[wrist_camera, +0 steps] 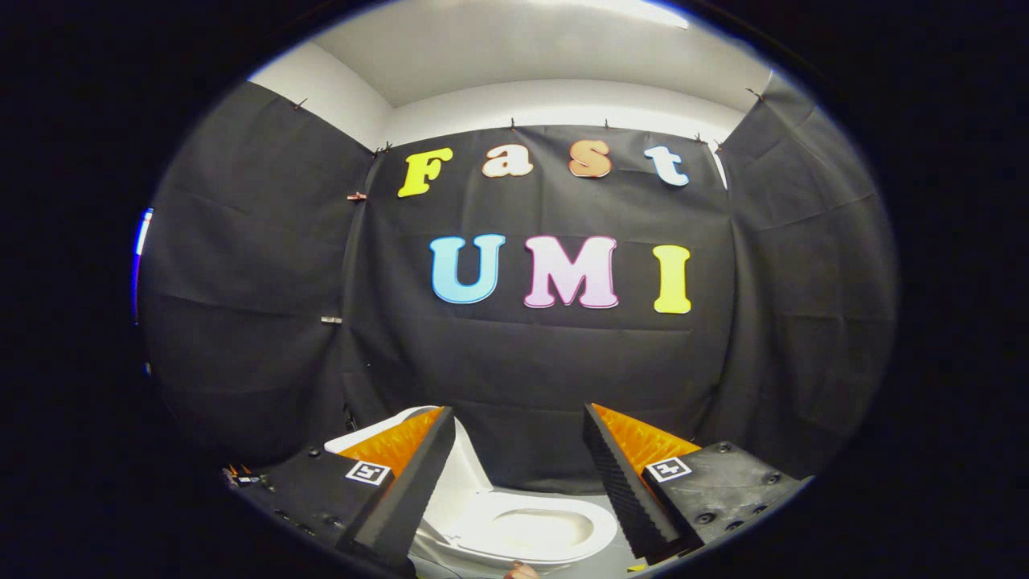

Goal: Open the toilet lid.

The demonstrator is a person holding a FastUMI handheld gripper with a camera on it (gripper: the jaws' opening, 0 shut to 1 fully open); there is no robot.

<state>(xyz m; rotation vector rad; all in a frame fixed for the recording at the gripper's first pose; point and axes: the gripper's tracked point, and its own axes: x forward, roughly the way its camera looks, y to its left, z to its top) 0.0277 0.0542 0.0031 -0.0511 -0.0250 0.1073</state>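
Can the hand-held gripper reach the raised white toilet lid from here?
Probably yes: the hand-held gripper is open, and the raised white toilet lid stands just ahead, beside one finger, with nothing between.

Raised toilet lid (450, 474) beside spread claw (518, 482), seat (530, 531) beyond

Between my two spread fingers I see the white ceramic toilet (555, 540), low down and just ahead of the tips. Its smooth white plastic lid (462, 474) is already raised, standing nearly upright at the bowl's left side, partly hidden behind my left finger. The oval seat ring lies flat and open to view, with the pale bowl hollow inside it. My fingers touch neither lid nor seat.
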